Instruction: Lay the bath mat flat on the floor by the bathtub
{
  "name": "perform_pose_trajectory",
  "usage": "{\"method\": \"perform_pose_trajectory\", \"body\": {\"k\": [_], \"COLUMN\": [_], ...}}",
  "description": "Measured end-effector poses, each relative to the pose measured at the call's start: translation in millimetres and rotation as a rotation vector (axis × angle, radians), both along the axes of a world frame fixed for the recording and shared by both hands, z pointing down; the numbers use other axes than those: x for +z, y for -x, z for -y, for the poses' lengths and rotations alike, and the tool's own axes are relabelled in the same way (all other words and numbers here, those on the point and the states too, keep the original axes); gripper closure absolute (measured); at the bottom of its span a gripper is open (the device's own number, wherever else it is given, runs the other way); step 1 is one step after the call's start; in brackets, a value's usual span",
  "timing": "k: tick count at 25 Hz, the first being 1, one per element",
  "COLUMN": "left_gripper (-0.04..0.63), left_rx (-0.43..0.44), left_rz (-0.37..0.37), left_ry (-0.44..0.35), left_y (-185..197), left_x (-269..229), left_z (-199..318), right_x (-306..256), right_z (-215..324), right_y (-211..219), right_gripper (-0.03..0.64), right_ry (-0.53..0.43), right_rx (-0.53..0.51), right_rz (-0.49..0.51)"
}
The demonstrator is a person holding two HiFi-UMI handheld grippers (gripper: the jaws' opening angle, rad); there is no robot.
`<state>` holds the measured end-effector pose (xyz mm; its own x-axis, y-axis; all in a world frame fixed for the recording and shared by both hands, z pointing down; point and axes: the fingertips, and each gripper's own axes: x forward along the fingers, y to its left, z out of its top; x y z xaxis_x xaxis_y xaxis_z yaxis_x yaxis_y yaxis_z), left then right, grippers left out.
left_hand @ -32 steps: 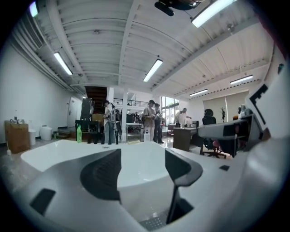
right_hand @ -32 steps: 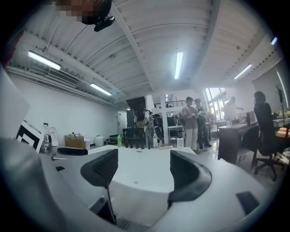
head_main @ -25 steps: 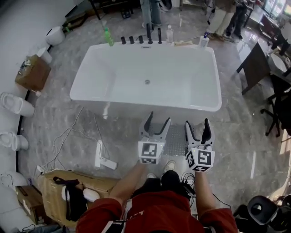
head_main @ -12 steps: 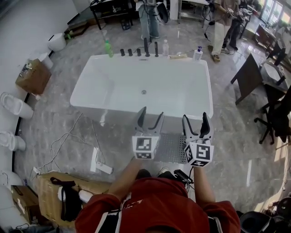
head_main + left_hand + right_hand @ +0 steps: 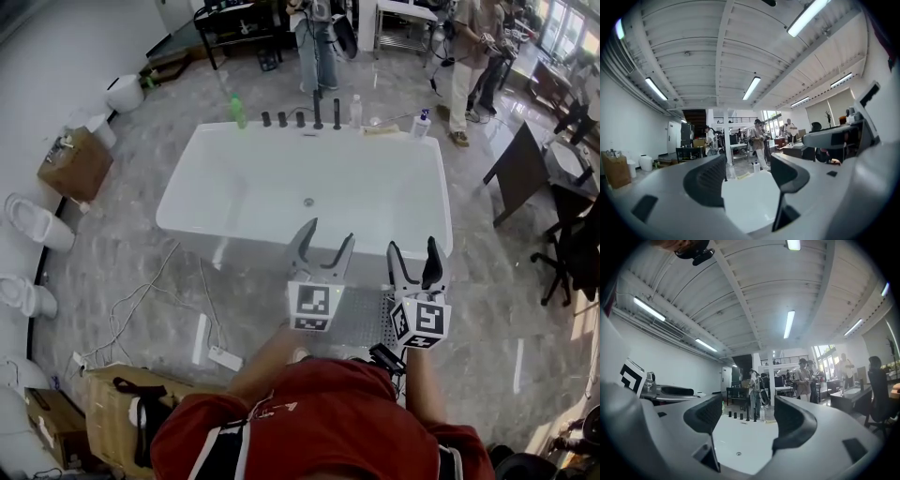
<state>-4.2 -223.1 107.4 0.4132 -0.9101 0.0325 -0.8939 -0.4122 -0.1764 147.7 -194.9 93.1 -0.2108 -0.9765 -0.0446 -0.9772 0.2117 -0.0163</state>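
Note:
A grey bath mat (image 5: 364, 317) lies flat on the floor against the near side of the white bathtub (image 5: 253, 192), mostly hidden behind my grippers and body. My left gripper (image 5: 328, 234) is held up over the tub's near rim, open and empty. My right gripper (image 5: 412, 247) is beside it, also open with nothing between its jaws. Both gripper views look level across the room. The tub's white inside shows between the jaws as the bathtub (image 5: 750, 197) in the left gripper view and the bathtub (image 5: 740, 439) in the right.
Bottles and black taps (image 5: 300, 118) line the tub's far rim. A power strip (image 5: 200, 337) and cables lie on the floor at left, near cardboard boxes (image 5: 70, 167) and toilets (image 5: 33, 220). People (image 5: 319, 42) stand behind the tub. A dark table (image 5: 520, 159) and a chair stand at right.
The head view has shifted slightly. Both grippers stay open and empty, held side by side over the tub's near edge. The mat has not moved.

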Motion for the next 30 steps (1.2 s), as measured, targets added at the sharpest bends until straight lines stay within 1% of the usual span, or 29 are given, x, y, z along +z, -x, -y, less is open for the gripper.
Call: {"method": "perform_pose_trajectory", "body": {"k": [4, 8, 14, 18, 21, 22, 26, 28, 30], "left_gripper": [0.298, 0.299, 0.325, 0.34, 0.367, 0.387, 0.473, 0.512, 0.536], "left_rx": [0.01, 0.005, -0.011, -0.03, -0.06, -0.07, -0.106, -0.114, -0.11], "left_rz": [-0.032, -0.053, -0.052, -0.065, -0.053, -0.051, -0.079, -0.096, -0.109], "left_ry": [0.007, 0.006, 0.002, 0.009, 0.003, 0.002, -0.005, -0.015, -0.023], "left_y": [4, 10, 16, 22, 25, 27, 36, 39, 41], "left_x": [0, -7, -8, -8, -9, -9, -11, -12, -13], "left_z": [1, 3, -3, -9, -9, -9, -11, -13, -13], "right_x": [2, -3, -2, 1, 1, 1, 6, 6, 4], "right_z": [2, 3, 4, 1, 2, 2, 3, 5, 6], "right_y": [10, 17, 27, 33, 35, 36, 43, 45, 48], "right_gripper": [0.267, 0.267, 0.27, 0.29, 0.322, 0.342, 0.463, 0.509, 0.556], "right_ry": [-0.001, -0.009, -0.001, 0.02, 0.02, 0.022, 0.041, 0.042, 0.033], "right_rx": [-0.01, -0.021, -0.055, -0.085, -0.085, -0.089, -0.113, -0.114, -0.116], "right_rz": [-0.023, -0.009, -0.004, -0.001, -0.004, -0.009, -0.018, -0.015, -0.017]}}
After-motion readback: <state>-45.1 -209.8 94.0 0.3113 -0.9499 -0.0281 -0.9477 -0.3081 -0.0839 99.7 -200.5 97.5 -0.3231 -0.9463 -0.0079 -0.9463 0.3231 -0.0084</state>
